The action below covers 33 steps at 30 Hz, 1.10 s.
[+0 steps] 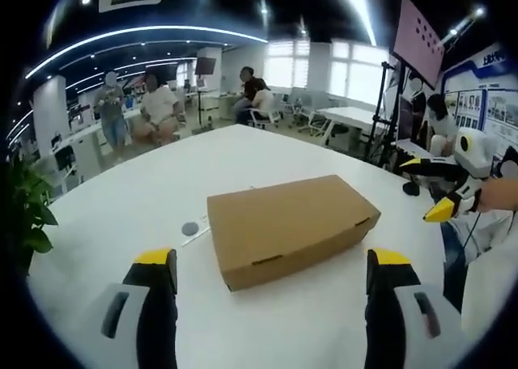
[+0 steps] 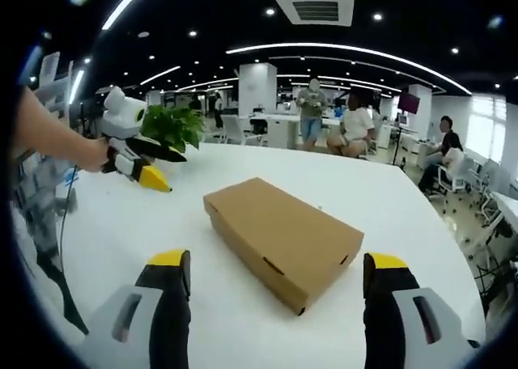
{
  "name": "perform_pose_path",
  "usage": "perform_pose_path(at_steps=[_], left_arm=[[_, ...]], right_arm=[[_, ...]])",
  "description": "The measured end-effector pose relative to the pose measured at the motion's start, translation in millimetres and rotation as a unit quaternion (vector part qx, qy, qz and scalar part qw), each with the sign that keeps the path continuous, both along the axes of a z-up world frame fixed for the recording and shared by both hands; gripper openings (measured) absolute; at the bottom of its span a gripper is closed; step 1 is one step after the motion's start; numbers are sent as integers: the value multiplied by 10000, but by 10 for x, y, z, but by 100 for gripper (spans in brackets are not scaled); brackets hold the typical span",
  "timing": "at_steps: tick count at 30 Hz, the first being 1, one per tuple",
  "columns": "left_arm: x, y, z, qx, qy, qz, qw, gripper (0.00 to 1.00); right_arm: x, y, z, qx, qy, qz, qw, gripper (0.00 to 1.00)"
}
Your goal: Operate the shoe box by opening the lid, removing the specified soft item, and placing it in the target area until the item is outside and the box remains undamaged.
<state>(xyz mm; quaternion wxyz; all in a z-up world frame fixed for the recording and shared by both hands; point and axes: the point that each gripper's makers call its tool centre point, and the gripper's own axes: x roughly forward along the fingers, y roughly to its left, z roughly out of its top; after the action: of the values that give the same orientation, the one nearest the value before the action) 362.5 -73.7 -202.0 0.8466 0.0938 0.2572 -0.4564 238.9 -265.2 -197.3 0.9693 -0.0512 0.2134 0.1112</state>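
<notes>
A brown cardboard shoe box (image 1: pixel 291 227) lies on the white round table (image 1: pixel 146 195) with its lid down. My left gripper (image 1: pixel 275 268) stands open just short of the box's near side, nothing between its yellow-tipped fingers (image 1: pixel 155 260). The right gripper (image 1: pixel 441 191) comes in from the right, held by a hand, beyond the box's right end. In the right gripper view the same box (image 2: pixel 283 239) lies ahead of my open right gripper (image 2: pixel 279 272). There the left gripper (image 2: pixel 146 163) hangs at the left above the table (image 2: pixel 405 199).
A small round grey mark (image 1: pixel 190 228) and a thin white strip lie on the table left of the box. A green plant (image 2: pixel 171 126) stands beyond the table's far edge. Several people sit and stand at desks in the office behind.
</notes>
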Motion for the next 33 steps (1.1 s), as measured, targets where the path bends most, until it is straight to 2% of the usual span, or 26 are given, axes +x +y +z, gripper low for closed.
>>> perform_pose_path(at_steps=[3, 6, 12, 17, 20, 25, 29, 33], left_arm=[[-14, -4, -52, 78, 19, -9, 10000, 99], [-29, -26, -127, 161, 67, -63, 9998, 99], [-26, -56, -240, 308, 91, -146, 9994, 99], [-30, -101, -368, 419, 129, -242, 9987, 99], [-18, -118, -417, 431, 155, -240, 9987, 99], [-8, -140, -510, 511, 206, -354, 9979, 99], [37, -157, -512, 381, 234, -266, 9986, 99], [69, -177, -504, 267, 197, -198, 9993, 99]], right_arm=[[-29, -25, -105, -142, 172, 6, 9998, 89], [-59, -37, -203, -294, 363, 89, 9989, 78], [-55, -56, -208, -217, 376, 19, 9991, 79], [-138, -83, -255, -205, 530, 5, 9984, 74], [-159, -119, -276, -216, 544, -67, 9983, 74], [-110, -192, -268, 3, 432, -354, 9984, 82], [-37, -192, -238, 33, 344, -384, 9987, 87], [62, -204, -339, -74, 341, -396, 9986, 89]])
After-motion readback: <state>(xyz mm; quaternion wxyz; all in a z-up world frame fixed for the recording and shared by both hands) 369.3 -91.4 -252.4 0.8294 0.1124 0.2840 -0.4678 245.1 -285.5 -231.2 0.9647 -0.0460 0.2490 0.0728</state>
